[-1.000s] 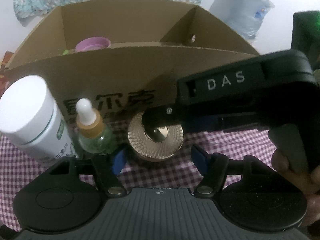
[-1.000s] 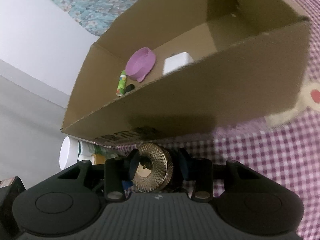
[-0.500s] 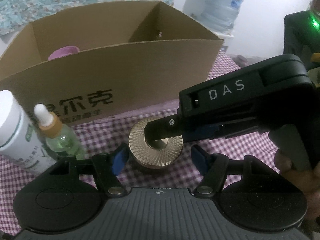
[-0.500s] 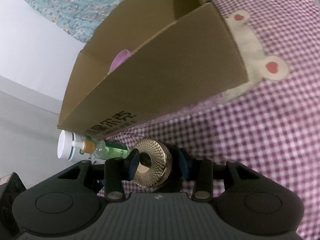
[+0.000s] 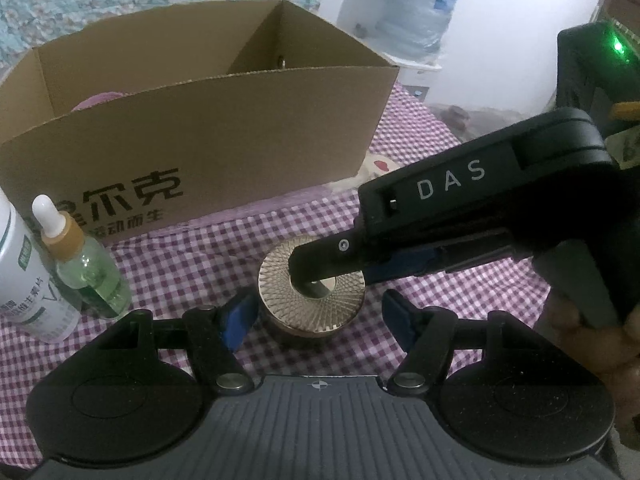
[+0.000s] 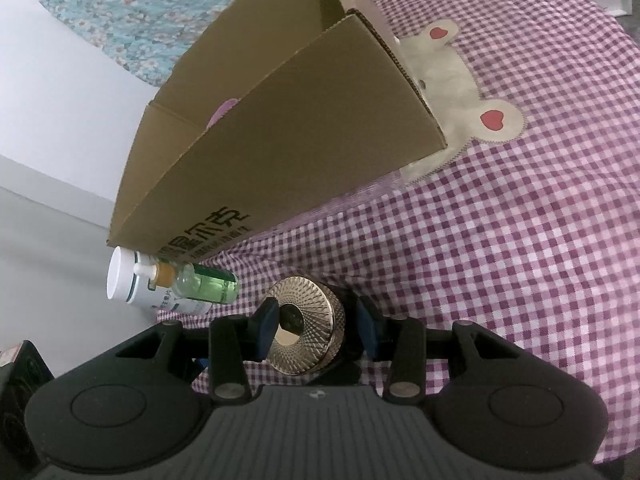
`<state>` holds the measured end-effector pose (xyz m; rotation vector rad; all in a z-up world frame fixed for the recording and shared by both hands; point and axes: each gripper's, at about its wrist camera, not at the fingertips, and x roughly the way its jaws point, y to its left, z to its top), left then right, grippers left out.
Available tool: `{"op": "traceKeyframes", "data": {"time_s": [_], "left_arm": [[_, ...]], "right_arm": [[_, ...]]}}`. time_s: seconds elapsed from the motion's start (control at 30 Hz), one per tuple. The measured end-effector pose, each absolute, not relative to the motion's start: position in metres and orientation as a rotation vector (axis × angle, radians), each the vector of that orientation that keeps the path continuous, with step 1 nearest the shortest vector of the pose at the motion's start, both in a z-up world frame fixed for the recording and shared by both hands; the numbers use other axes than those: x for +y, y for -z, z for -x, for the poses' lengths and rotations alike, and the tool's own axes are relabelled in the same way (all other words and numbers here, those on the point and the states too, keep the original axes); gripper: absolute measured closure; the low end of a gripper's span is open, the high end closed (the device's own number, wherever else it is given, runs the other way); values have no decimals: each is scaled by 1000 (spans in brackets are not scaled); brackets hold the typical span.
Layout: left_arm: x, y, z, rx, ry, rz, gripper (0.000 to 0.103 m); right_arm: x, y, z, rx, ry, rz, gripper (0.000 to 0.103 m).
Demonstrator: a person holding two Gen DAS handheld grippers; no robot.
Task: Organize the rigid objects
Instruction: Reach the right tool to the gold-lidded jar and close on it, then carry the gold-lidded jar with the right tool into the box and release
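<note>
Between right claw (image 6: 316, 330) pads: gold-lidded jar (image 6: 306, 330), pinched by sides, just above checked cloth (image 6: 500, 260). Left claw (image 5: 316, 312) spread, empty, flanking jar. Lift straight, clear near wall of cardboard box (image 6: 288, 128) ahead, lower gently inside.

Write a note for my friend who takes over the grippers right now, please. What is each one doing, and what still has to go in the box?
Right gripper: shut on the gold-lidded jar, which is outside the box.
Left gripper: open, holding nothing, with the jar just ahead of it.
Cardboard box: stands on the checked cloth; a purple item is already inside.
Left to do: the jar, the green dropper bottle and the white bottle are outside, in front of the box. Probably put the jar in first.
</note>
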<state>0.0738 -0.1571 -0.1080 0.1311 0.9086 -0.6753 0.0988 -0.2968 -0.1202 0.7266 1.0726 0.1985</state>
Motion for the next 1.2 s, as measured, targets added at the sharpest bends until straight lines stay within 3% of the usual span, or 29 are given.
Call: {"op": "traceKeyframes", "data": {"time_s": [0.43, 0.67, 1.2], "left_arm": [[-156, 111, -86, 890, 664, -167, 29], [-164, 119, -93, 928, 670, -190, 41], [-169, 120, -88, 952, 668, -224, 42]], "right_arm": [[-310, 112, -99, 1039, -182, -753, 57], [-301, 123, -101, 1068, -193, -770, 56], [-301, 126, -96, 1077, -194, -807, 55]]}}
